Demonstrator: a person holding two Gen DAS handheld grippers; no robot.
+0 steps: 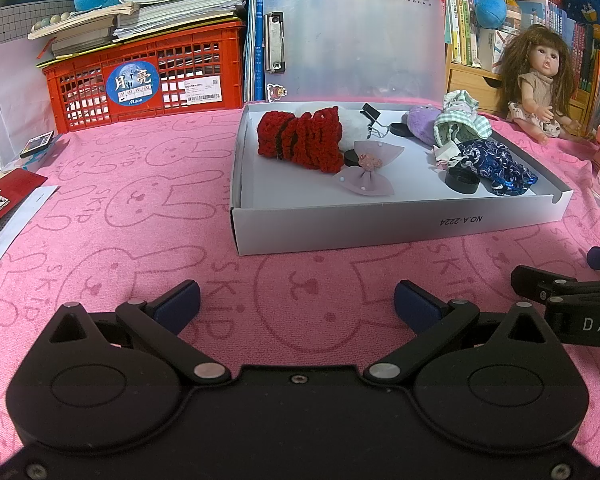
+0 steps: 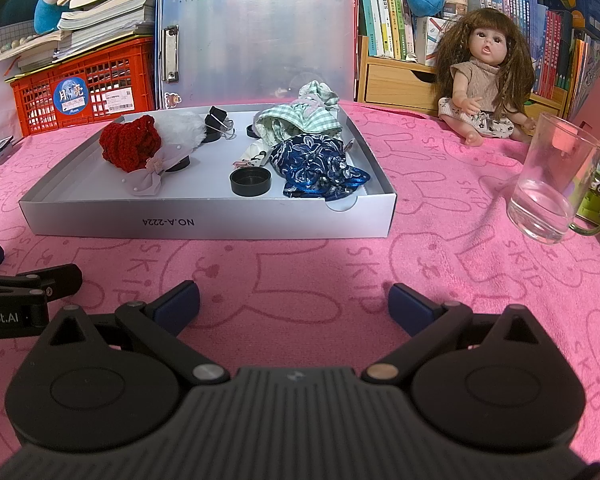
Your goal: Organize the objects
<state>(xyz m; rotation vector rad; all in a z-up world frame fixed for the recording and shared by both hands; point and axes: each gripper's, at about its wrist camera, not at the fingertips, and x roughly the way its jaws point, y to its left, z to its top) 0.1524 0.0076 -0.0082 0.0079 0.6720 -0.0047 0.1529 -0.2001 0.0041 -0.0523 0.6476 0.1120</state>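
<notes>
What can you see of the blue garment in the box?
The blue garment is dark blue cloth with a pale floral print and shiny blue trim, crumpled in a heap. It lies in the near right corner of the white box, by the right wall. The green checked cloth touches it behind; a black cap sits just left.

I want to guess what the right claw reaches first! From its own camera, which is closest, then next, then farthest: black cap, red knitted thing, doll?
1. Black cap, front of the box.
2. Red knitted thing, back left in the box.
3. Doll, far right, outside the box.
</notes>
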